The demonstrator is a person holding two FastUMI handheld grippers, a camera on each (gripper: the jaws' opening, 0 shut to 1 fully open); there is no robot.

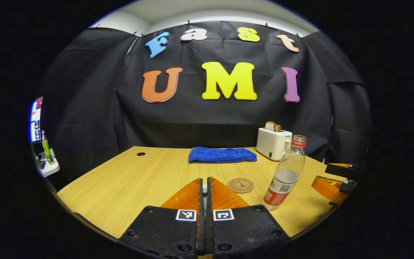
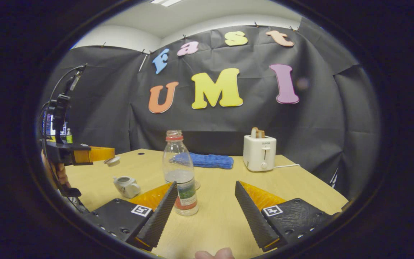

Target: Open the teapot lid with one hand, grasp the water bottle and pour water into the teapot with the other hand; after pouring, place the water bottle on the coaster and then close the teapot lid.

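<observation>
The left gripper (image 1: 205,187) has its fingers pressed nearly together, with a small pale thing pinched in the slit between them; in the right gripper view that same gripper (image 2: 101,154) hangs at about nine o'clock, raised above the table (image 2: 221,216), with a small round pale piece at its tip that is most likely the teapot lid (image 2: 113,161), though it is too small to be sure. Held up and off to the side like that, the lid leaves the mouth of the teapot (image 2: 127,186) free; the pot sits on the wood below it, at roughly eight o'clock in the right gripper view, its top looking open. The water bottle (image 2: 179,172) stands upright, uncapped and partly filled, just ahead of the right gripper (image 2: 205,201), whose fingers are spread wide, one finger (image 2: 158,216) close beside the bottle's base and the other well to the right, so nothing is grasped yet. That wide spread suits a bottle of this girth, and my judgement is that the step in hand is the reach for the bottle. In the left gripper view the coaster (image 1: 240,185) lies flat at about one o'clock from the fingers, just left of the bottle (image 1: 286,172), placed near so the bottle can be set down on it after pouring. A blue cloth (image 1: 222,154) and a white toaster (image 1: 274,143) sit at the far edge, clear of the work.
</observation>
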